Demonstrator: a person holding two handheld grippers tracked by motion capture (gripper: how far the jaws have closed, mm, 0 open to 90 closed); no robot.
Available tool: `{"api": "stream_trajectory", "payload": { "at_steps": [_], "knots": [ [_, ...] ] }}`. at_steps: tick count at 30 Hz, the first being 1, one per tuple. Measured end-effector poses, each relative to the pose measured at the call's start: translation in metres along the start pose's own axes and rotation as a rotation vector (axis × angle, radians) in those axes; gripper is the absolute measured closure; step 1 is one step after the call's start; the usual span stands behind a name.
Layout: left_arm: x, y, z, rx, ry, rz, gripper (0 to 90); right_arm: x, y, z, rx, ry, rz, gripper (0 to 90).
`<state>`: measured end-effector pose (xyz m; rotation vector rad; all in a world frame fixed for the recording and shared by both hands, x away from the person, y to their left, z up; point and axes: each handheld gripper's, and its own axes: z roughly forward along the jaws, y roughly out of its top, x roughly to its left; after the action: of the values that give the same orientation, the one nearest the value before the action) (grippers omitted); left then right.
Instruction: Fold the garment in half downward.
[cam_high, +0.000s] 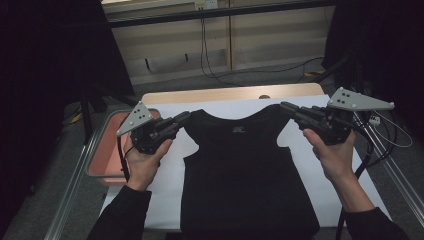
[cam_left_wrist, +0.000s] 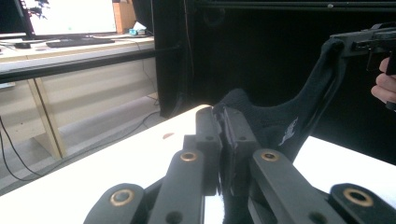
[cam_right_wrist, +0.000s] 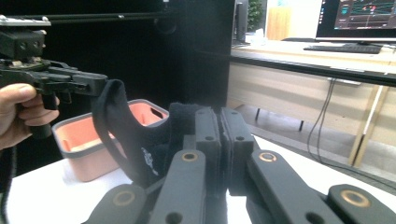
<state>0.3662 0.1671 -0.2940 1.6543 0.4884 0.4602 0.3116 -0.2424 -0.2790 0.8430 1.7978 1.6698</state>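
A black T-shirt (cam_high: 245, 170) lies spread down the middle of the white sheet (cam_high: 310, 165) on the bench (cam_high: 225, 94), collar at the far end, hem hanging toward the person's side. The left gripper (cam_high: 182, 119) has its jaws clenched on the shirt's left shoulder, and the left gripper view confirms it: dark cloth pinched tight between the 2 black jaws. The right gripper (cam_high: 286, 107) does the same at the right shoulder, jaws clamped on fabric, with the collar stretched between the 2 grips and lifted off the sheet. Each hand (cam_high: 145, 162) comes in from the near edge, the other hand (cam_high: 334, 155) well apart on the opposite side. Just beside the left gripper, off the bench's left edge, sits a pink bin (cam_high: 107, 150) with a grey rim, near the left sleeve. Cables (cam_high: 385, 132) trail off the right side. Beyond the bench, a wooden wall panel (cam_high: 260, 40) and loose wires on the floor.
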Motion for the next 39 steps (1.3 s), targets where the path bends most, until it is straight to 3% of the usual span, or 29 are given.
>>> {"api": "stream_trajectory", "payload": {
  "at_steps": [9, 22, 28, 33, 39],
  "knots": [
    [-0.013, -0.013, -0.007, 0.050, -0.002, 0.016, 86.2, 0.017, -0.016, -0.017, 0.041, 0.029, -0.025, 86.9],
    [-0.034, -0.030, -0.016, 0.114, -0.046, 0.029, 86.1, 0.027, -0.041, -0.040, 0.105, 0.037, 0.001, 86.9],
    [-0.039, -0.048, -0.016, 0.154, -0.057, 0.021, 86.1, 0.034, -0.053, -0.039, 0.135, 0.033, -0.011, 86.9],
    [-0.047, -0.064, -0.011, 0.208, -0.075, 0.032, 86.0, 0.032, -0.070, -0.032, 0.185, 0.044, 0.013, 86.9],
    [-0.047, -0.090, -0.007, 0.277, -0.083, 0.012, 86.0, 0.029, -0.098, -0.028, 0.250, 0.059, 0.045, 86.8]
  ]
}}
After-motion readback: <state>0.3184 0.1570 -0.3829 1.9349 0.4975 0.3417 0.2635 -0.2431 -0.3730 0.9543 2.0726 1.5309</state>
